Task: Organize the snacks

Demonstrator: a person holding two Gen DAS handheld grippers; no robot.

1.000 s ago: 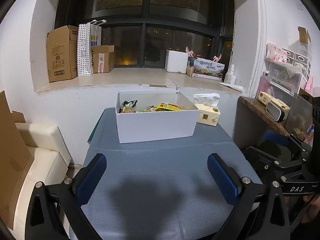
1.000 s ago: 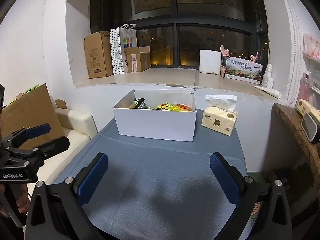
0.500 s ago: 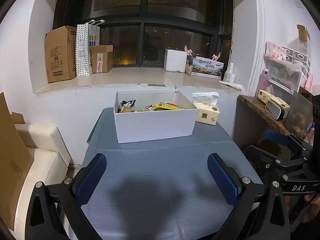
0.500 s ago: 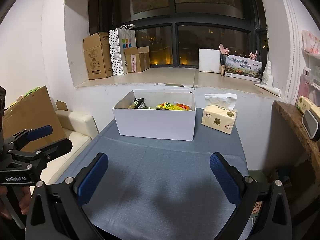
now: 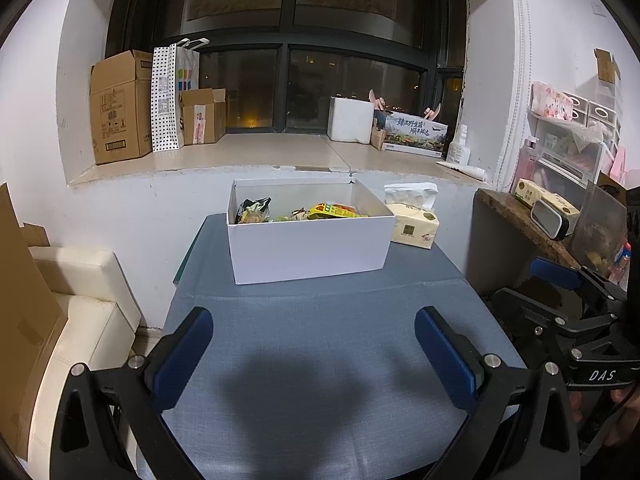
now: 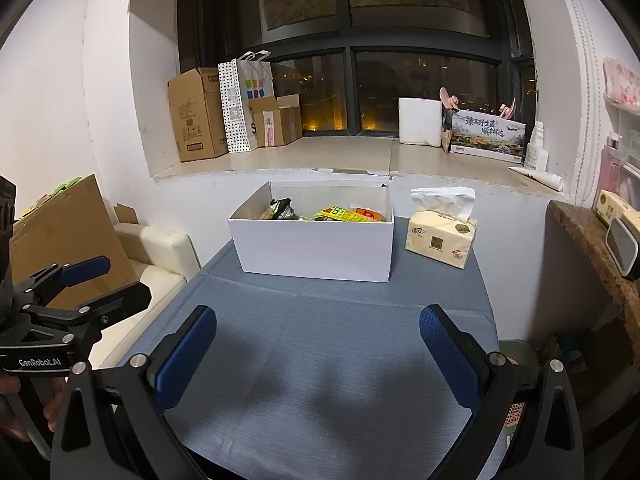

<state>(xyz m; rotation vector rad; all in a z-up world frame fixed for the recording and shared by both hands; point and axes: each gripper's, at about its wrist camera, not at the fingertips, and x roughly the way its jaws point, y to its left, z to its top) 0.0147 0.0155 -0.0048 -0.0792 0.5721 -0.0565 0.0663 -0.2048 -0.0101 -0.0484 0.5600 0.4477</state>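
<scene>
A white box (image 5: 308,246) (image 6: 316,246) stands at the far end of the blue-grey table (image 5: 320,360) (image 6: 320,360). Several snack packets (image 5: 320,212) (image 6: 332,214) lie inside it, yellow, green and dark ones. My left gripper (image 5: 314,354) hovers open over the near part of the table, nothing between its blue pads. My right gripper (image 6: 318,354) is open too, empty, at about the same distance from the box. Each gripper shows at the edge of the other's view: the right gripper (image 5: 576,312) and the left gripper (image 6: 72,300).
A tissue pack (image 5: 414,222) (image 6: 442,236) sits right of the box. A cream sofa (image 5: 76,308) and leaning cardboard (image 6: 68,232) flank the table's left. A wooden side shelf (image 5: 516,216) with small items is on the right. Cartons and a bag (image 5: 172,100) stand on the windowsill.
Both views have drifted slightly; the box sits a touch higher and farther in frame. Both grippers stay open and empty.
</scene>
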